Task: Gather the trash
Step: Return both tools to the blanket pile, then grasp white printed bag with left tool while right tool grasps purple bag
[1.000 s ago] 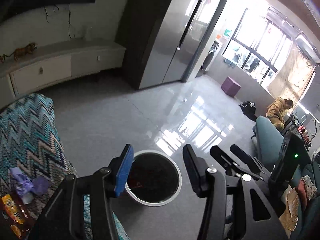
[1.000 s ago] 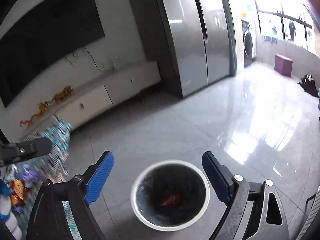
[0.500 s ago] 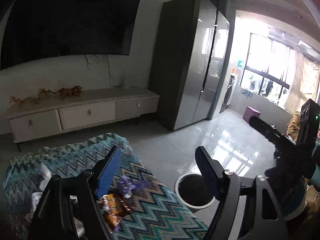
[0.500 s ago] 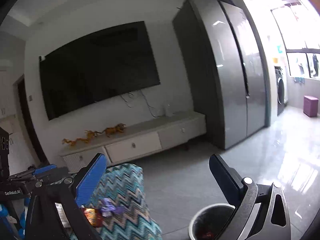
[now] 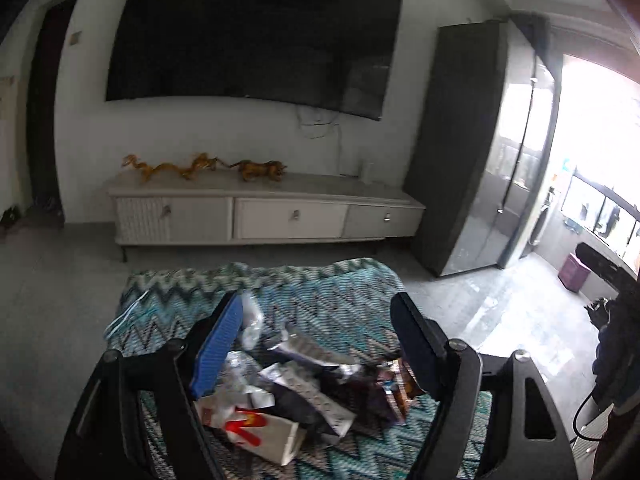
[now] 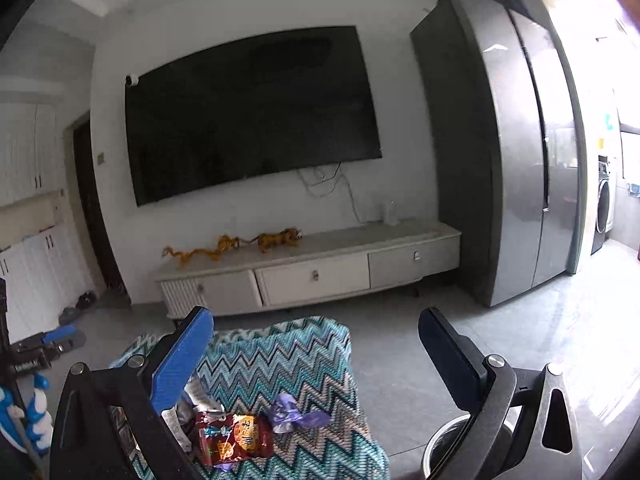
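From my seat, the biggest thing that matters is the zigzag blanket (image 5: 344,304) covering the low bench, so I place everything by it. The trash pile (image 5: 304,384) lies on the blanket's near end, with a white paper bag (image 5: 260,432) nearest me and a long silver wrapper (image 5: 316,354) running left to right across it. On the blanket's right side sit a red snack packet (image 6: 236,438) and a purple wrapper (image 6: 294,416); the bin (image 6: 444,446) stands on the floor just off that same edge.

My left gripper (image 5: 320,340) hangs above the pile, fingers spread wide, empty. My right gripper (image 6: 316,344) is equally wide open and empty, with the red packet below and left of centre.

I judge the left is nearer: the pile sits between its fingers.
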`<state>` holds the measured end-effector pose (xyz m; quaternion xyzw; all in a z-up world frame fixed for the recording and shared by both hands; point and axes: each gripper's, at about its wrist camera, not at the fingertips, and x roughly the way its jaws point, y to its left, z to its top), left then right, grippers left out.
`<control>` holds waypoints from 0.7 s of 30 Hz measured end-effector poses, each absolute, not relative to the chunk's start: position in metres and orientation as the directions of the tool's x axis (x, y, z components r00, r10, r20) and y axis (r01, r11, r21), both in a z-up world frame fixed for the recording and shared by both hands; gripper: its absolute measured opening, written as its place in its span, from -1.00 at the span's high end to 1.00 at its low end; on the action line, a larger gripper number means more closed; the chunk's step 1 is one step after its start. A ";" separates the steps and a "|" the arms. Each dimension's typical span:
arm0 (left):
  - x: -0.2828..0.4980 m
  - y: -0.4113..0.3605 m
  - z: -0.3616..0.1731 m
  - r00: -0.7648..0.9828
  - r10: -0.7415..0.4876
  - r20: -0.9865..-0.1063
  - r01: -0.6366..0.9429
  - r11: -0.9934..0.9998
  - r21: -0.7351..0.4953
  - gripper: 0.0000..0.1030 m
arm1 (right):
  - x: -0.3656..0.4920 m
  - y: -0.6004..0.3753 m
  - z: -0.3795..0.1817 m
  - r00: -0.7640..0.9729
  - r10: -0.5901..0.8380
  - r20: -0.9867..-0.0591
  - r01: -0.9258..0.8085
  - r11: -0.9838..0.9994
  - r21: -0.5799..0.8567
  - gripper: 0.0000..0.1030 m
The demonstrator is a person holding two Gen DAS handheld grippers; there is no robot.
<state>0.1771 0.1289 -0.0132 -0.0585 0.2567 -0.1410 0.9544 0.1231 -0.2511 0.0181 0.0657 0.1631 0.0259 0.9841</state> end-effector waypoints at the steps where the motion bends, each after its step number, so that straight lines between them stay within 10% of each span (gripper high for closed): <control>1: 0.183 0.138 -0.019 0.824 -0.289 -0.488 0.221 0.956 -0.193 -0.46 | 0.131 -0.246 0.013 0.939 0.080 -0.335 -0.036 0.990 0.135 -1.00; 21: 0.279 0.186 -0.169 0.498 -0.326 -0.804 -0.018 0.923 -0.385 -0.24 | 0.267 -0.198 -0.148 0.695 0.200 -0.690 -0.135 0.980 0.148 -1.00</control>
